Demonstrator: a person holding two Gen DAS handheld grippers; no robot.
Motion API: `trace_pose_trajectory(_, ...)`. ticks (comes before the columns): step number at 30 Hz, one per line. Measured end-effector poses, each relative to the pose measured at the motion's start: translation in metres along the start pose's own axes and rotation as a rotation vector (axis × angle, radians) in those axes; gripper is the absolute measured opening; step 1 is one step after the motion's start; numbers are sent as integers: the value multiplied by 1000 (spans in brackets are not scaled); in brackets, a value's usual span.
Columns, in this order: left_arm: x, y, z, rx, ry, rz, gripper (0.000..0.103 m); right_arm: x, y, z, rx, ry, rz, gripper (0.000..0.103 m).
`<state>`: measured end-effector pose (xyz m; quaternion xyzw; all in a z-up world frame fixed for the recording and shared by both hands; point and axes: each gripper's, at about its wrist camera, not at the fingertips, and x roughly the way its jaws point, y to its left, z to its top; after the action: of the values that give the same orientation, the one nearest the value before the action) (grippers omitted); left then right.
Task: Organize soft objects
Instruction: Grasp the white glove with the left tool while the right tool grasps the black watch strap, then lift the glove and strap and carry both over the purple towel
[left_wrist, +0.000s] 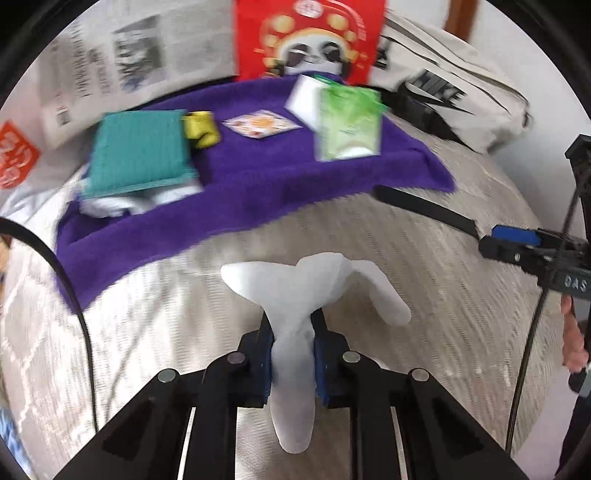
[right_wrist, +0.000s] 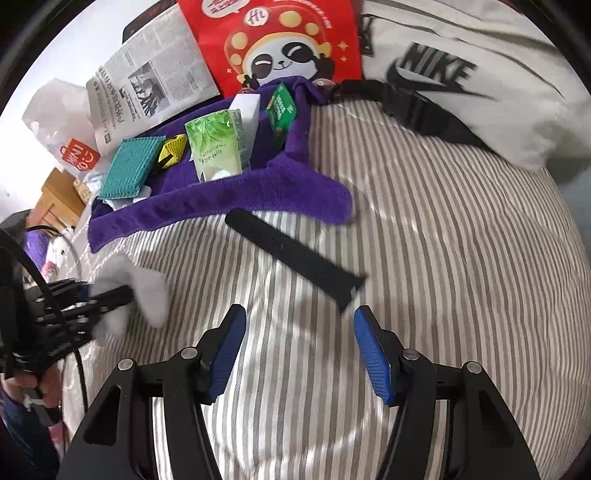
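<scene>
Left wrist view shows the left hand-held gripper (left_wrist: 293, 354) pinching a soft white sock (left_wrist: 295, 295), its blue ribbed pads pressed against the limp knit from both sides; the sock's ends flop forward beyond the fingertips in two rounded lobes and a tail hangs back between the black arms. Beneath it lies a bed with a grey-and-white striped woven cover (left_wrist: 424, 266), slightly rumpled. Ahead of this hand-held gripper a plush purple towel (left_wrist: 236, 192) is spread on the bed, carrying a flat teal ribbed cloth pad (left_wrist: 138, 151), a small yellow-and-black crumpled piece (left_wrist: 201, 129), a glossy green-and-white packet (left_wrist: 349, 125) standing upright and a white box (left_wrist: 304, 98) behind it. Beyond the towel lean a red paper bag printed with a cartoon panda (left_wrist: 310, 37), a sheet of newspaper (left_wrist: 122, 62) and a pale fabric bag with black lettering (left_wrist: 443, 92). Right wrist view has the right hand-held gripper (right_wrist: 299, 347) spread wide with nothing between its blue ribbed pads, poised over the striped cover. Just ahead of its fingertips lies a long flat black sock (right_wrist: 295, 254), matte and straight, angled across the stripes with its near end close to the right finger. Far left of it a white plastic shopping bag (right_wrist: 59, 122) sits crumpled.
</scene>
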<state>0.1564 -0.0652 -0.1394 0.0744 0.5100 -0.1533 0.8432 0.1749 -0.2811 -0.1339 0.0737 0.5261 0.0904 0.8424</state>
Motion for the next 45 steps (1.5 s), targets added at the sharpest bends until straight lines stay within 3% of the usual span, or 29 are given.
trace_pose_trajectory(8, 2, 27, -9, -52, 16, 25, 17, 33, 13, 27, -133, 11, -55, 60)
trace_pose_trajectory(16, 4, 33, -10, -100, 27, -31, 17, 49, 24, 31, -252, -5, -104, 57)
trace_pose_trajectory(20, 5, 32, -10, -108, 31, -47, 17, 47, 31, 29, -293, -11, -92, 31)
trace_pose_trajectory(24, 4, 35, -11, -125, 33, -68, 17, 43, 42, 21, -314, 36, -116, 21)
trace_pose_trajectory(29, 3, 40, -12, -139, 34, -97, 17, 41, 60, 8, -355, 77, -92, 22)
trace_pose_trajectory(34, 4, 43, -10, -150, 38, -113, 17, 49, 57, 19, -307, 73, -43, 23)
trace_pose_trajectory(45, 7, 42, -10, -140, 45, -120, 20, 55, 69, 19, -322, 54, -90, 23)
